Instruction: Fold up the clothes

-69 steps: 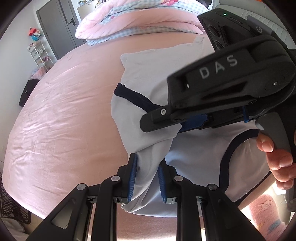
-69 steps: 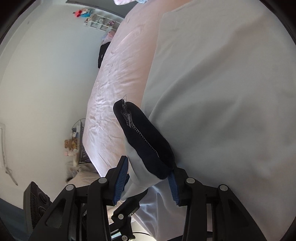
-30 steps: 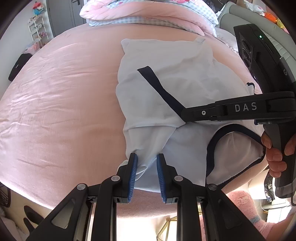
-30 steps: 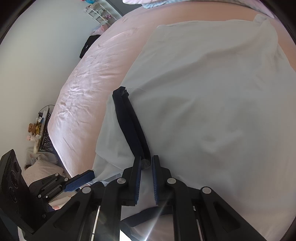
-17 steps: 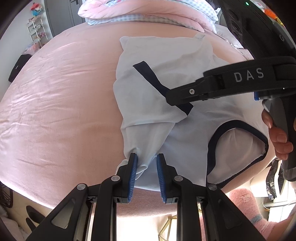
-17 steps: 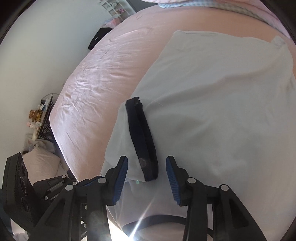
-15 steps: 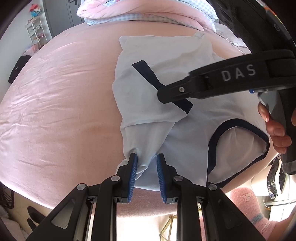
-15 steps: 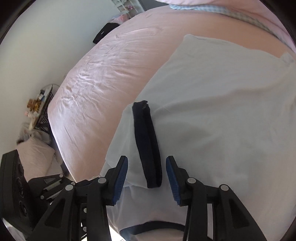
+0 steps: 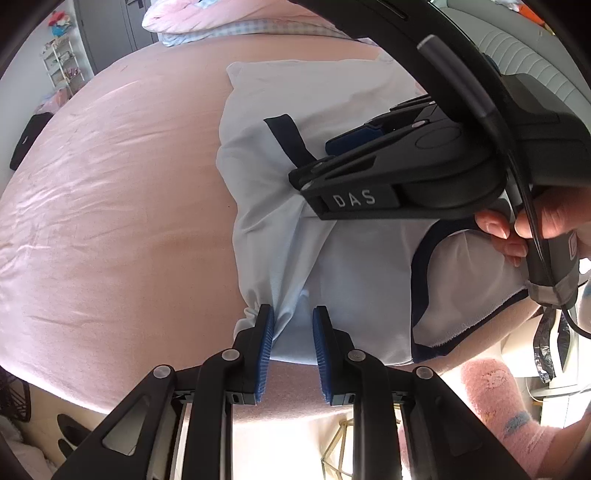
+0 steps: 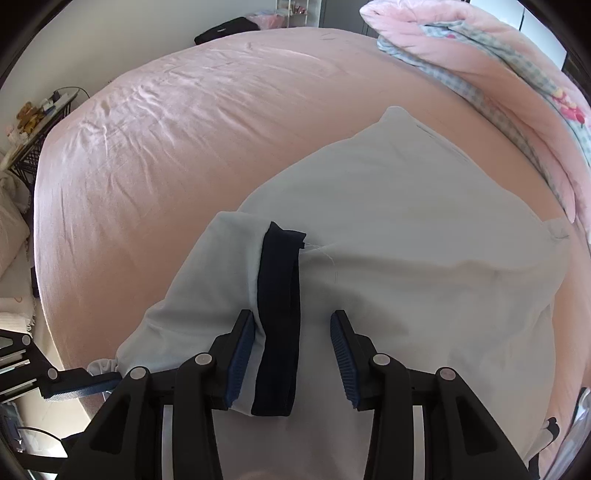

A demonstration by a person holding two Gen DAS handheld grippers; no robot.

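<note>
Pale blue T-shirt (image 9: 332, 110) with dark navy trim lies spread on a pink bed (image 9: 110, 221), its neckline toward the near edge. In the left wrist view, the left hand-held gripper (image 9: 293, 332) is at the shirt's near left corner, its two blue pads nearly closed with a bunched fold of the pale fabric pinched between them. One sleeve is folded inward over the body, and its navy cuff (image 9: 288, 136) runs diagonally across the chest. The right hand-held gripper (image 9: 332, 158) crosses above the shirt just beside that cuff, held by a hand (image 9: 532, 221) at the right edge; from this side only one of its blue pads shows clearly. One navy-edged neckline (image 9: 424, 258) shows, its right part hidden behind the hand and the handle. A folded pink quilt (image 9: 221, 18) lies at the far end of the bed.

In the right wrist view, the right hand-held gripper (image 10: 293, 332) has its jaws partly apart, having just been opening. The one navy cuff (image 10: 280, 314) lies between the two pads; the left pad sits against the sleeve fabric while the right pad stands clear of the cuff, so nothing is gripped. The shirt's near end is cut off behind the gripper body. The tip of the left hand-held gripper (image 10: 79, 387) shows at lower left, at the shirt's corner.
</note>
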